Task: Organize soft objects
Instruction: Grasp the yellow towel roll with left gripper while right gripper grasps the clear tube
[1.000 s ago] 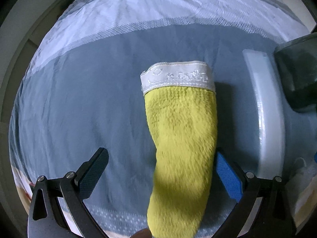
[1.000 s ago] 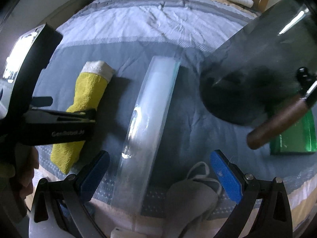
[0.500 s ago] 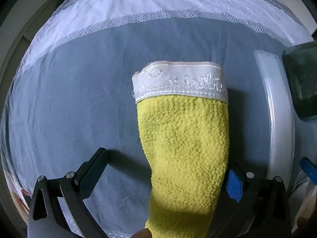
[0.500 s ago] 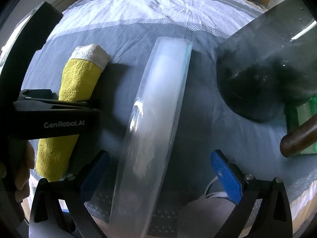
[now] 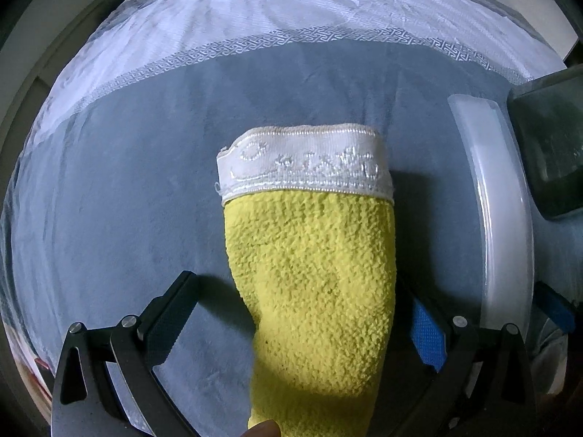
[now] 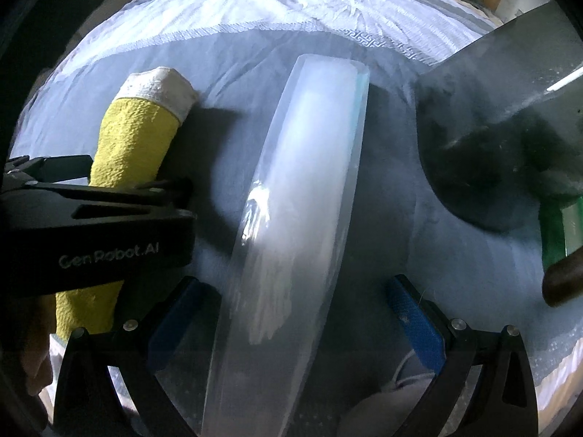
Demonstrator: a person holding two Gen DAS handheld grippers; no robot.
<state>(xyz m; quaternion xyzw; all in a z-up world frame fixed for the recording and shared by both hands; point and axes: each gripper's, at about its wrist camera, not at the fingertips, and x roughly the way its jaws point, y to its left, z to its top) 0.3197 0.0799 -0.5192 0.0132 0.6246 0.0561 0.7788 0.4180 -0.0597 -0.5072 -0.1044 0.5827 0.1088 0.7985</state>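
Surface: blue-grey bedspread (image 5: 120, 189) with a white patterned band at the far side.
Task object: rolled yellow terry towel with a white woven border (image 5: 313, 262), lying lengthwise on the bedspread, border end away from the camera.
Left gripper (image 5: 302, 313): jaws wide, one finger on each side of the towel roll, not yet closed on it.
Right gripper (image 6: 291, 309): jaws wide, holding nothing; a long translucent plastic strip (image 6: 302, 196), apparently a container edge, runs between its fingers.
Other: pale grey soft item (image 6: 382, 411) at the right view's lower edge; identity unclear.
Progress: early, by my reading. The towel is straddled but not gripped, and nothing visibly stowed; grasp and placement remain.
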